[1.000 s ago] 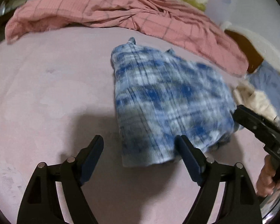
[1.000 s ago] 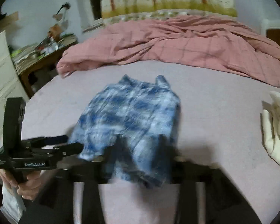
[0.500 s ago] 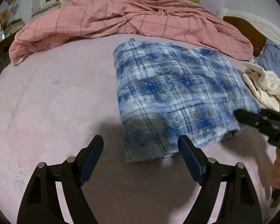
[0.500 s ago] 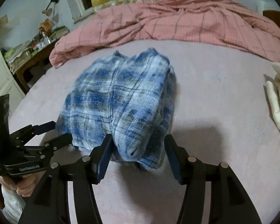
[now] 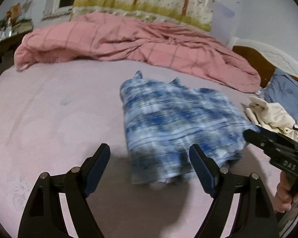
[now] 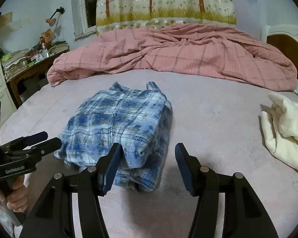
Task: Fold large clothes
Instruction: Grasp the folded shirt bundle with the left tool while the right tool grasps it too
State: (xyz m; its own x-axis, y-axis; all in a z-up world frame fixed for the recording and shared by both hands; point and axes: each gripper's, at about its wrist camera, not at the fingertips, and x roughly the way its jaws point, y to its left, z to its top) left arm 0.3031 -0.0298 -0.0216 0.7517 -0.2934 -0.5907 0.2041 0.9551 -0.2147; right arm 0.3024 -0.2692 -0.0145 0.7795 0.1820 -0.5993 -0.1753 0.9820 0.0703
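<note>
The folded blue plaid shirt [image 6: 119,134] lies mid-bed on the pink sheet [image 6: 208,119], just in front of the rumpled pink quilt [image 6: 178,53]. Both tools stand open and empty: the left tool [image 5: 150,169] at the shirt's near-left corner, the right tool [image 6: 148,165] over its near edge.

Blue and white plaid shirt [image 6: 121,127], folded into a compact rectangle, collar at far end, lying flat on pink bed
</note>
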